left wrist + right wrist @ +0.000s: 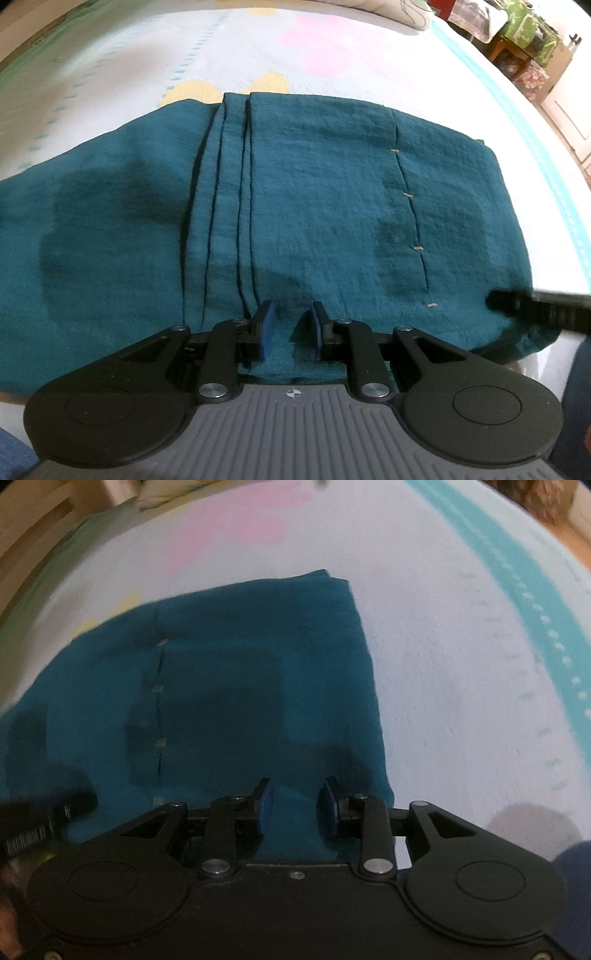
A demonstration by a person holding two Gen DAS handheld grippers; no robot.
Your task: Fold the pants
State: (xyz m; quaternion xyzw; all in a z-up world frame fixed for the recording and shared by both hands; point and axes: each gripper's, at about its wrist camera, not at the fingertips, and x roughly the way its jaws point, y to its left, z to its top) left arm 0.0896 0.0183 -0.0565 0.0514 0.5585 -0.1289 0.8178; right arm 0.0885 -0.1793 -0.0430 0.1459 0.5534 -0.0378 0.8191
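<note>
The teal pants (314,206) lie folded flat on the bed, with stacked hem edges running front to back left of centre and a seam with tan stitches on the right. My left gripper (291,325) is open, low over the near edge of the cloth, holding nothing. My right gripper (295,808) is open too, over the pants' (229,686) near right corner, empty. Each gripper shows at the other view's edge: the right one in the left wrist view (535,306), the left one in the right wrist view (44,816).
The pants rest on a white bedspread (351,48) with pink and yellow flowers and a turquoise border stripe (517,602). Boxes and furniture (524,40) stand beyond the bed at the far right. A pillow (173,491) lies at the bed's head.
</note>
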